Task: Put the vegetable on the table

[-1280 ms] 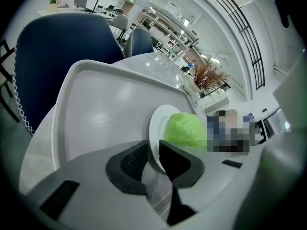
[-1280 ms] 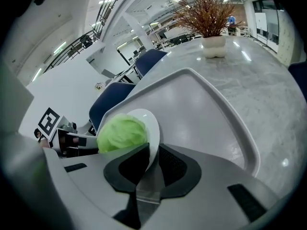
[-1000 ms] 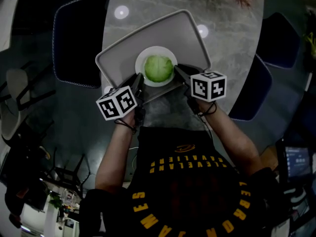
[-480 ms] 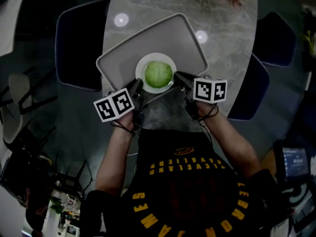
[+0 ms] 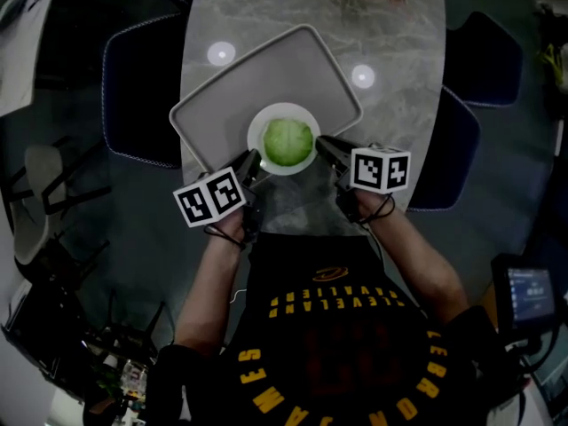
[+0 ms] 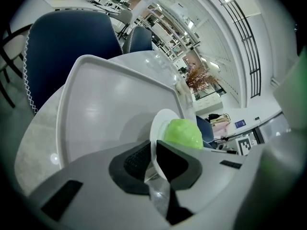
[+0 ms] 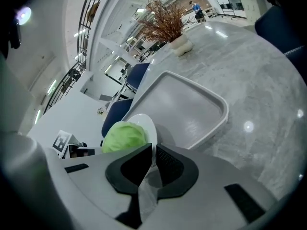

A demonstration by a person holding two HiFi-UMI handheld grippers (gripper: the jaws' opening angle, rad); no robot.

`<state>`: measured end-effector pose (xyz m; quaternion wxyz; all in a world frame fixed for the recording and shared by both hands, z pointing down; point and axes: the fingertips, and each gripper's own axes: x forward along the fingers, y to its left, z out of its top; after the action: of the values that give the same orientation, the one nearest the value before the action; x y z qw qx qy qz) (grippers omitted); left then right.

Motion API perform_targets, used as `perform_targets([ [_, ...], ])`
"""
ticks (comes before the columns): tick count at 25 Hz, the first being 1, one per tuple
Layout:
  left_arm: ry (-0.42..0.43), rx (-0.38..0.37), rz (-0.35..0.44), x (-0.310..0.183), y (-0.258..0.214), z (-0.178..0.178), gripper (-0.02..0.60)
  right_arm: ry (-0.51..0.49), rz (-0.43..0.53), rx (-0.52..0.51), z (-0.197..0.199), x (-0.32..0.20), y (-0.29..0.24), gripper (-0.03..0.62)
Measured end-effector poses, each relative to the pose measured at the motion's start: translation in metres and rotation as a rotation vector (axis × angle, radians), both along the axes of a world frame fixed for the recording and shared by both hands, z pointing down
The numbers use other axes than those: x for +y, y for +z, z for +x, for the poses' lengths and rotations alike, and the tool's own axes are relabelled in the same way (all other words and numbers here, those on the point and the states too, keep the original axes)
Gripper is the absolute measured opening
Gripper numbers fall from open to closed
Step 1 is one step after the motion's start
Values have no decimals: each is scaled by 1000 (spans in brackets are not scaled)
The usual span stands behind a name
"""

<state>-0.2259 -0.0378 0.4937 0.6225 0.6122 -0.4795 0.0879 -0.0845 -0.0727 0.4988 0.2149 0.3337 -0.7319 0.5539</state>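
Head view: left gripper [image 5: 251, 162] and right gripper [image 5: 324, 145] closed on opposite rims of plate [image 5: 258, 128], cabbage [image 5: 287, 142] between them, over tray [image 5: 266, 74].
Left gripper view: pinching thin rim, cabbage [image 6: 183, 132] just beyond.
Right gripper view: likewise pinching; may tip and roll cabbage off if lifted unevenly.

In the middle of the head view both forearms reach upward from the body, the left forearm [image 5: 209, 273] on the left side and the right forearm [image 5: 415, 254] on the right side. The left gripper [image 5: 251, 160] and the right gripper [image 5: 321, 142] point toward each other, slightly inward. The jaws of each one are pressed onto the rim of the plate [image 5: 283, 110], on opposite sides.
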Motion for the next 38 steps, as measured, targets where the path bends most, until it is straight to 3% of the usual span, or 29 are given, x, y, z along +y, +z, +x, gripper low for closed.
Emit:
perform_targets([
  [5, 2, 5, 23, 3, -1, 13, 40, 14, 2, -6, 14, 5, 3, 35],
  [12, -8, 4, 41, 34, -6, 60, 37, 8, 12, -16, 60, 33, 1, 36],
  [25, 19, 0, 11, 81, 19, 145, 37, 18, 5, 1, 147, 85, 20, 35],
  [38, 70, 6, -12, 97, 53, 215, 37, 60, -24, 40, 219, 108, 51, 35],
])
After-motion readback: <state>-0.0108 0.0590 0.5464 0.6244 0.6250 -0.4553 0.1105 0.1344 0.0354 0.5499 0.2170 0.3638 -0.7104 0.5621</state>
